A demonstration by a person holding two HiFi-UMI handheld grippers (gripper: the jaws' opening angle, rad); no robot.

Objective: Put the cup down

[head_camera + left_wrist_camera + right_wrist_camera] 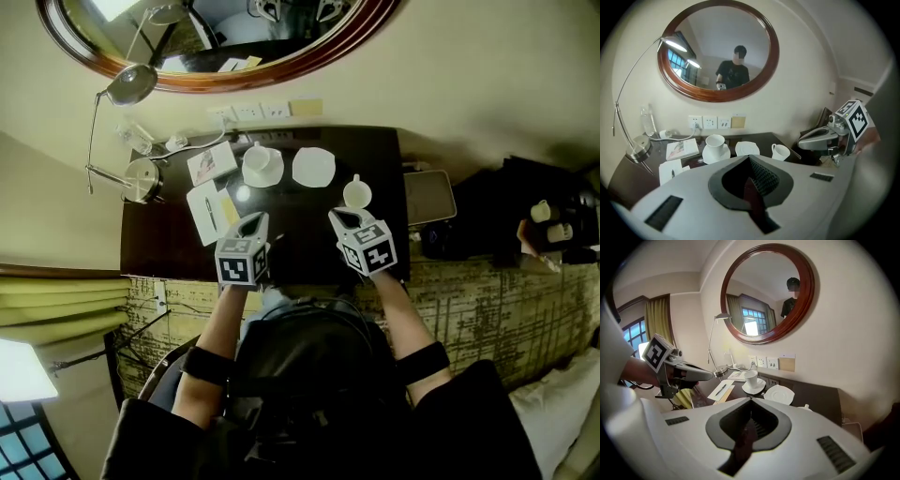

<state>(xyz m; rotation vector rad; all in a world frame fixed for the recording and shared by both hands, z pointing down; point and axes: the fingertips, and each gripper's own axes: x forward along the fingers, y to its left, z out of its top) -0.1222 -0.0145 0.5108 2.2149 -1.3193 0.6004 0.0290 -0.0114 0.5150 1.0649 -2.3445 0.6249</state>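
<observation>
Judging from the cup standing upright on the desk with nothing touching it, I reckon the putting-down is done, and the next move only calls for drawing both tools clear without knocking it. My left gripper and right gripper each have their jaws closed together on nothing, held over the desk's near edge. The cup sits just beyond the right gripper's tip, near the empty saucer but not on it.

Left tool, right tool grey; black armbands
</observation>
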